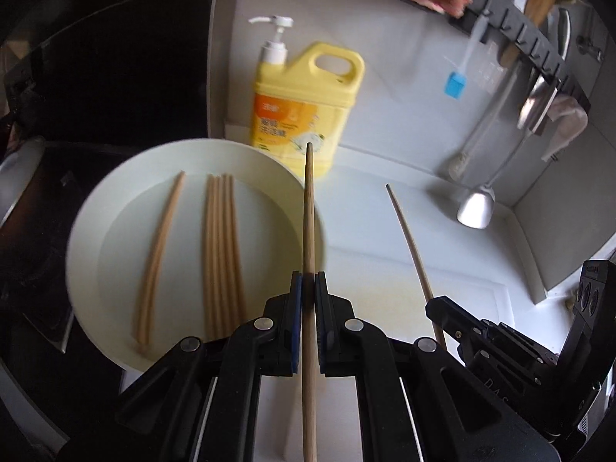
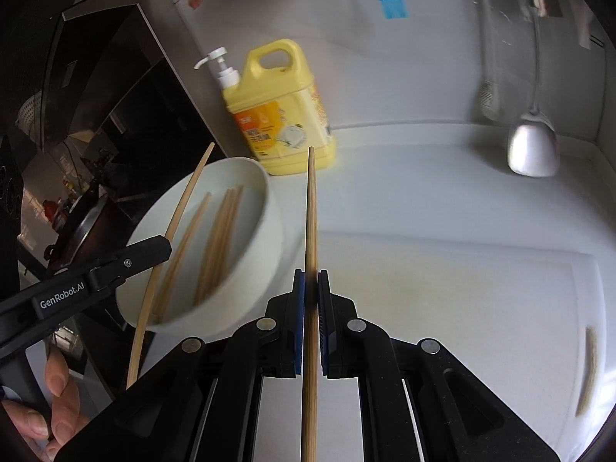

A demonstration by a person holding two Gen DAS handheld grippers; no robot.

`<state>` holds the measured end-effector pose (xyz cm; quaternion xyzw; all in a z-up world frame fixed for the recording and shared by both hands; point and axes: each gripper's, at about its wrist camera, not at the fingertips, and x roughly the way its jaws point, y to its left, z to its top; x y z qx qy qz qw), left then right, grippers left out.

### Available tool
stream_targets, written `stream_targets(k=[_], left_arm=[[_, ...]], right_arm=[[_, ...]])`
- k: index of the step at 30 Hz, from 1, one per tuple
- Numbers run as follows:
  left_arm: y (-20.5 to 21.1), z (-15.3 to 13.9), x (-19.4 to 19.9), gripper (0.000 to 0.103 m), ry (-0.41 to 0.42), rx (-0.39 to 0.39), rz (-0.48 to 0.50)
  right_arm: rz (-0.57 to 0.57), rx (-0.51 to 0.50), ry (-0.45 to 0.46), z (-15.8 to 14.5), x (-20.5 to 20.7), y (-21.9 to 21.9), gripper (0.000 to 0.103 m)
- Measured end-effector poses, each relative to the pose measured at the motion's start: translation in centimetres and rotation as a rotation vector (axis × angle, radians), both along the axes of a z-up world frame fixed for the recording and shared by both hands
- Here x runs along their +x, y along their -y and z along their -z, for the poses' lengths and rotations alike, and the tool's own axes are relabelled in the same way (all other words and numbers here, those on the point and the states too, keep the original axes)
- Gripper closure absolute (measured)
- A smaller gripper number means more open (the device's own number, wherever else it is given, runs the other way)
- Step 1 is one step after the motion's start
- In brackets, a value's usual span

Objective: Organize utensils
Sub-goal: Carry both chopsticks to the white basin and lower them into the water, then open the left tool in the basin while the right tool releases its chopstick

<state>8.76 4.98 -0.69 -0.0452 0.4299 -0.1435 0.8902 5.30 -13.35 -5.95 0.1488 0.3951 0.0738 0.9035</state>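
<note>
My left gripper (image 1: pixel 308 285) is shut on a wooden chopstick (image 1: pixel 309 208) that points forward over the right rim of a white bowl (image 1: pixel 88 238). Several chopsticks (image 1: pixel 221 250) lie in that bowl. To the right the other gripper (image 1: pixel 442 304) carries a second chopstick (image 1: pixel 410 244). In the right wrist view my right gripper (image 2: pixel 311 283) is shut on its chopstick (image 2: pixel 311 211) above the white counter (image 2: pixel 442 211). The left gripper (image 2: pixel 161 248) shows at the left with its chopstick (image 2: pixel 181 208) over the bowl (image 2: pixel 265 231). One more chopstick (image 2: pixel 589 373) lies at the far right of the board.
A yellow soap bottle (image 1: pixel 308 96) with a pump stands behind the bowl. On the wall hangs a rack (image 1: pixel 539 46) with a blue brush (image 1: pixel 456 82) and a ladle (image 1: pixel 477 204). A dark stove (image 1: pixel 34 211) lies left of the bowl. A person's hand (image 2: pixel 57 404) grips the left handle.
</note>
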Motion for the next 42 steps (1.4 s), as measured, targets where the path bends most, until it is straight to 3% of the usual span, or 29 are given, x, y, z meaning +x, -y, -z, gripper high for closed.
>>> stream_targets(k=[7,13,26,38,40,41,42], left_arm=[[-6.4,-0.1,5.0,0.096,0.017,0.06,-0.067],[-9.2,2.3,9.1,0.096,-0.051,0.068,-0.068],[-8.9,7.3,13.4,0.096,-0.178,0.066,-0.025],[-9.0,8.5,13.5,0.095,-0.21,0.102,-0.033],[-9.2,8.4,13.4,0.093,-0.212,0.107,-0.046],[-9.2,8.2,13.3,0.088,-0.215,0.107,-0.05],[-9.3,8.1,13.2,0.074,-0.213,0.108,-0.057]], right_arm=[[-0.104,0.015,0.013,-1.0,5.9,-7.1,0.097],[-0.13,0.001,-0.053,0.6,10.2,-11.2,0.096],[-0.073,-0.007,-0.196,4.2,14.3,-13.4,0.096],[-0.064,-0.019,-0.233,5.1,14.0,-13.4,0.096],[-0.063,-0.029,-0.237,5.1,14.2,-13.4,0.095],[-0.059,-0.036,-0.238,5.0,14.3,-13.6,0.093],[-0.055,-0.043,-0.232,4.9,14.2,-13.6,0.091]])
